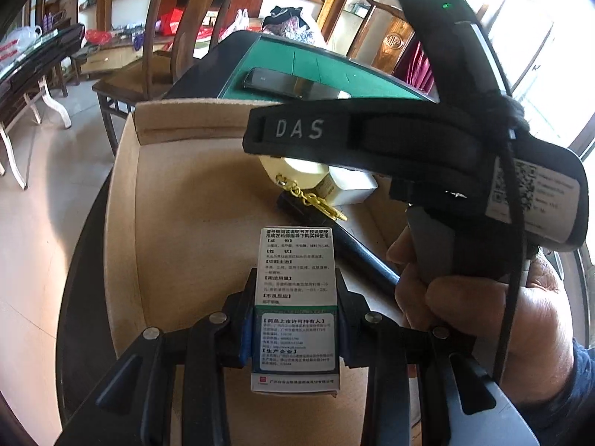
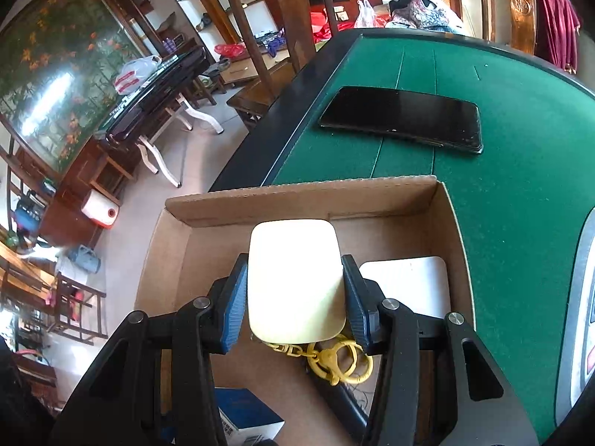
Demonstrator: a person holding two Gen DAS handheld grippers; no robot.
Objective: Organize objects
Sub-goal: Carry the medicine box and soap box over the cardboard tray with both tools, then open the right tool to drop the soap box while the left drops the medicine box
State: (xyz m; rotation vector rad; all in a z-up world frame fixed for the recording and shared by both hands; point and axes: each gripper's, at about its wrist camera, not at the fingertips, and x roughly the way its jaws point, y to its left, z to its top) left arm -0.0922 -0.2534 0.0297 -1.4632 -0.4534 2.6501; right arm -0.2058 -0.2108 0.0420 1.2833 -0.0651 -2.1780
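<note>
While I hover over the cardboard box (image 2: 308, 200), left hand-held gripper (image 1: 295, 325) clamps a medicine carton (image 1: 295, 297), right hand-held gripper (image 2: 295, 293) clamps a cream case (image 2: 295, 278), yellow chain (image 2: 334, 360) dangling, phone (image 2: 401, 119) on green table (image 2: 520, 186).

Left claw (image 1: 295, 319): both blue-padded fingers (image 1: 245, 329) pressed flat against the sides of a small printed box, clamped, pointing forward and slightly down. Right claw (image 2: 295, 297): fingers (image 2: 234, 308) closed on the flanks of a cream rounded case, gripped near its lower half. In the left wrist view the right claw body crosses the upper frame; right hand (image 1: 483, 297) wraps its grey handle, fist tight, dark blue sleeve at the wrist.
</note>
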